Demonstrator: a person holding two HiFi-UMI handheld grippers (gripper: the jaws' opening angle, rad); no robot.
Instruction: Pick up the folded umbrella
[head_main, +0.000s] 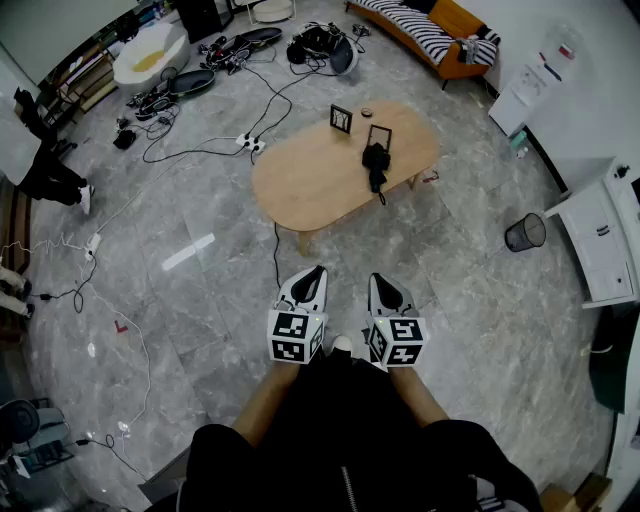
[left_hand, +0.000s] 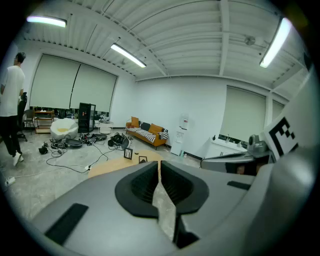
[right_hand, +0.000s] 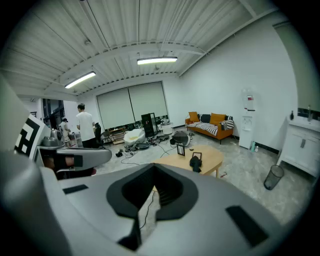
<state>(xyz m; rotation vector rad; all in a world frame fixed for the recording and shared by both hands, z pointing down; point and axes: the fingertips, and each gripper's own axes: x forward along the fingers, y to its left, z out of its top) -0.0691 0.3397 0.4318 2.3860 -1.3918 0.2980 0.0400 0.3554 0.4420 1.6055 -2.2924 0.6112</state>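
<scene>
The left gripper (head_main: 305, 288) and right gripper (head_main: 385, 293), white with black jaws, are both clenched on nothing above the grey marble floor (head_main: 200, 300). Well ahead, the black folded umbrella (head_main: 375, 160) lies on the oval wooden tabletop (head_main: 300, 180). Its long axis runs near-to-far, thinner end nearest. It is probably light, stiff-cored under soft, slippery fabric, so grip across its thick middle.

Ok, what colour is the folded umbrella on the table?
Black. The umbrella lies on the light wooden table; clearest in the head view.
</scene>
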